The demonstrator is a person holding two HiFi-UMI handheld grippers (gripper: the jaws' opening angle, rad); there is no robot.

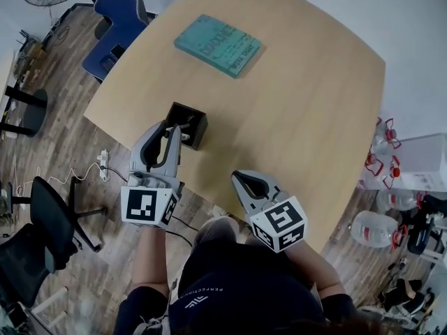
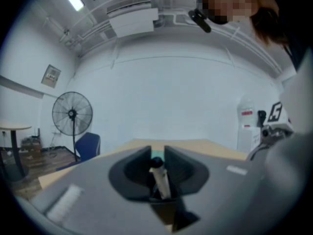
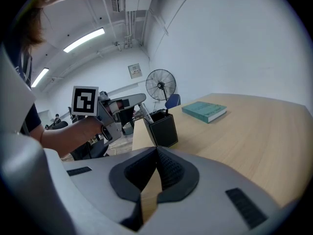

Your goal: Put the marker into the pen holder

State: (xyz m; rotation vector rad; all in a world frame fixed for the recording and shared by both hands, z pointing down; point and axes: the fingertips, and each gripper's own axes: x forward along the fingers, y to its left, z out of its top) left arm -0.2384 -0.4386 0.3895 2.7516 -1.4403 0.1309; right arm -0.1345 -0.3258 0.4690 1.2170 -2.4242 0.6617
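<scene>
The black pen holder [image 1: 187, 123] stands at the table's [image 1: 314, 103] 8 o'clock edge, with a teal book [image 1: 218, 45] at its 1 o'clock. The left gripper [image 2: 157, 155] pinches a white marker [image 2: 160, 179]. Only the right gripper view shows the marker tilted, its lower end at the holder's rim. The right gripper's [image 3: 156, 153] jaws are pressed together on nothing.

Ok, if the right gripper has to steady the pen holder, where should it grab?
Probably the pen holder's wall facing the right gripper, coming from above. Its top is open, so one jaw can go inside and one outside. The left gripper and marker crowd the opposite side.
</scene>
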